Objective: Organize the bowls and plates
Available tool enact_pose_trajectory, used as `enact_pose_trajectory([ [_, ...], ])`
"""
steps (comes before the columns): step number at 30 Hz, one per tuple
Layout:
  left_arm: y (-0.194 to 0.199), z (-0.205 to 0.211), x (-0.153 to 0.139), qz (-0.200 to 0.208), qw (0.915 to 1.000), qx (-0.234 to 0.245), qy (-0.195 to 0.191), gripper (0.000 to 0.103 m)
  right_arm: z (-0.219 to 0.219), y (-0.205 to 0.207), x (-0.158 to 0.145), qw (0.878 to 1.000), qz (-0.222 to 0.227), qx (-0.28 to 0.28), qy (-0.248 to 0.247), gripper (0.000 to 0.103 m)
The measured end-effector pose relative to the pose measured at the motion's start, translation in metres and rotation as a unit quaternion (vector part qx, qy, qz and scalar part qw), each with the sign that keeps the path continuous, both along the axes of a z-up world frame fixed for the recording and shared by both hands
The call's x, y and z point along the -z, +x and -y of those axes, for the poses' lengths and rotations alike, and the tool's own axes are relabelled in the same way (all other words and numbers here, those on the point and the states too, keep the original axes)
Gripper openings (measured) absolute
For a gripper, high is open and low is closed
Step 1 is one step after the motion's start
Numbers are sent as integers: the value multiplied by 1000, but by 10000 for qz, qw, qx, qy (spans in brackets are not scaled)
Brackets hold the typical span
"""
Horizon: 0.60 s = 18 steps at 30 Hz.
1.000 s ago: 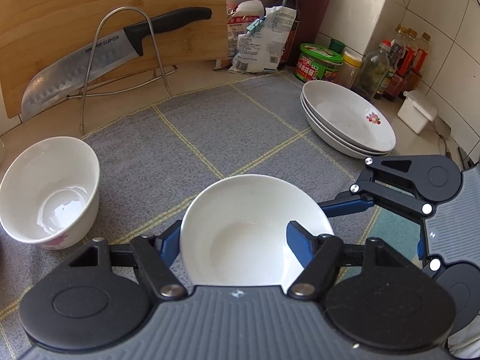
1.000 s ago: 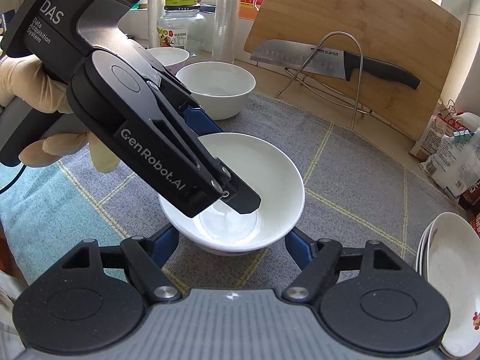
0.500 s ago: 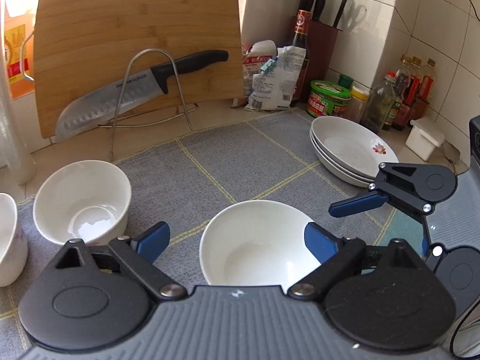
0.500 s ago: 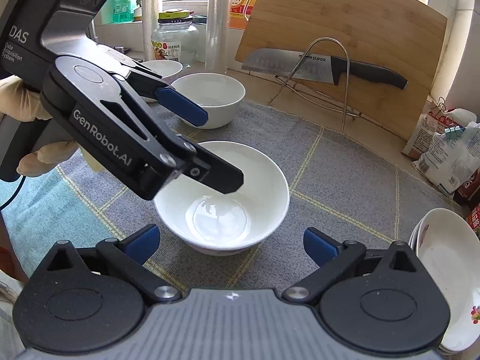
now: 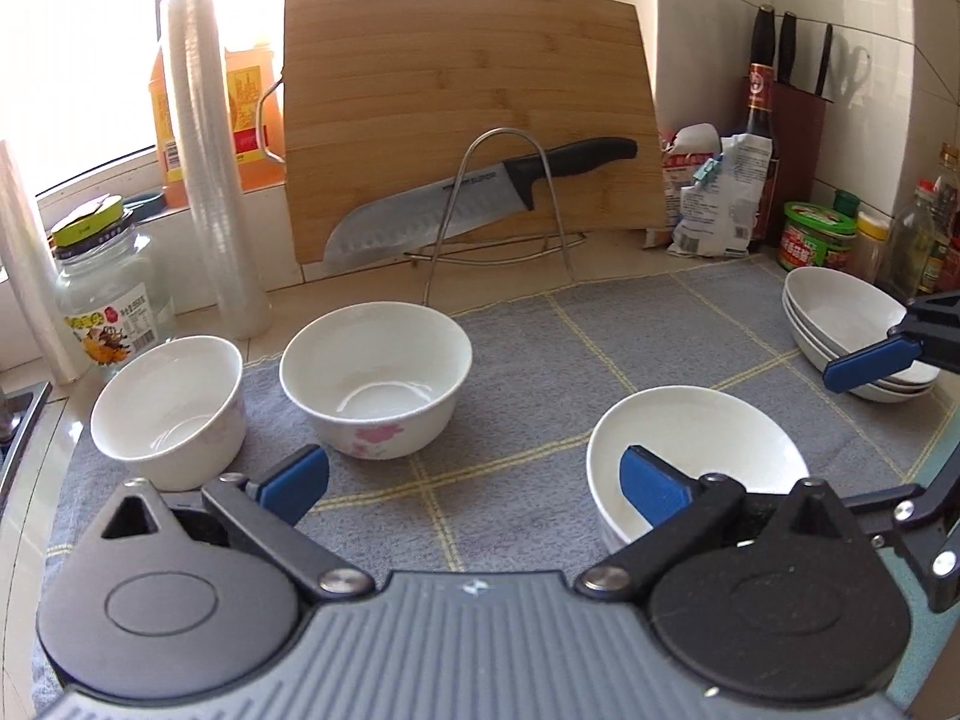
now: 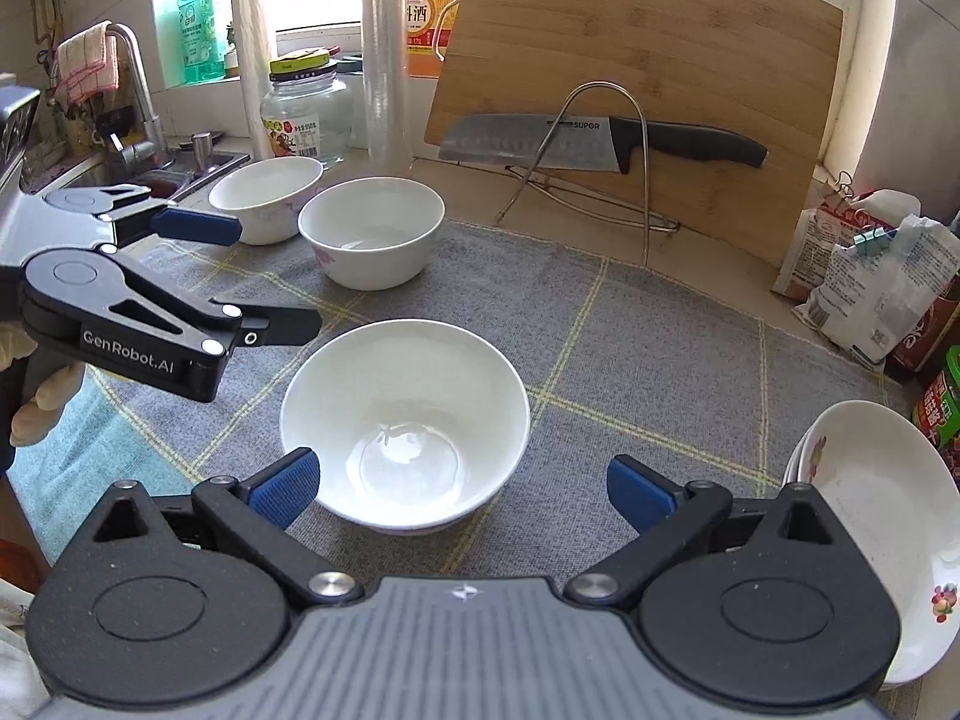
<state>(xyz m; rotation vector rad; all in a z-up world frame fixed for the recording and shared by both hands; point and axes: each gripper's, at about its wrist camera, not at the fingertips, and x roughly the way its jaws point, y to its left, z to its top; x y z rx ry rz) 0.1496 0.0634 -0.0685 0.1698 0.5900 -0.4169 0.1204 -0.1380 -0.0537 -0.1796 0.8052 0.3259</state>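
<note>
On the grey mat [image 6: 660,330], the bowl [image 6: 405,426] sits mouth-up (seemingly untilted), both jaws spread, left's opening.

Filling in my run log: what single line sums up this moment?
left gripper: opening, empty | right gripper: open, empty | bowl: free on mat | plate stack: right edge

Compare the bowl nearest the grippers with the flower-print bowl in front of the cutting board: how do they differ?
The near bowl flares wide with sloping sides; the flower-print bowl is deeper with steeper walls. The near bowl stands alone mid-mat, the flower-print bowl right beside a third bowl at the mat's far edge. A pink flower shows on the flower-print bowl; none is visible on the near bowl. Both are white, upright and empty.
</note>
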Motion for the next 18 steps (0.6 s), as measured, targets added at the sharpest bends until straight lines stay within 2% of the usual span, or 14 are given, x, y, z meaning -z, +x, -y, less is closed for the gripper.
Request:
enact_pose_trajectory([
  [8, 25, -12, 10, 22, 9986, -485, 226, 102, -7, 26, -11, 9999, -55, -93, 70, 103],
  [18, 56, -16, 22, -92, 9982, -594, 13, 102, -19, 67, -20, 9994, -98, -319, 81, 103],
])
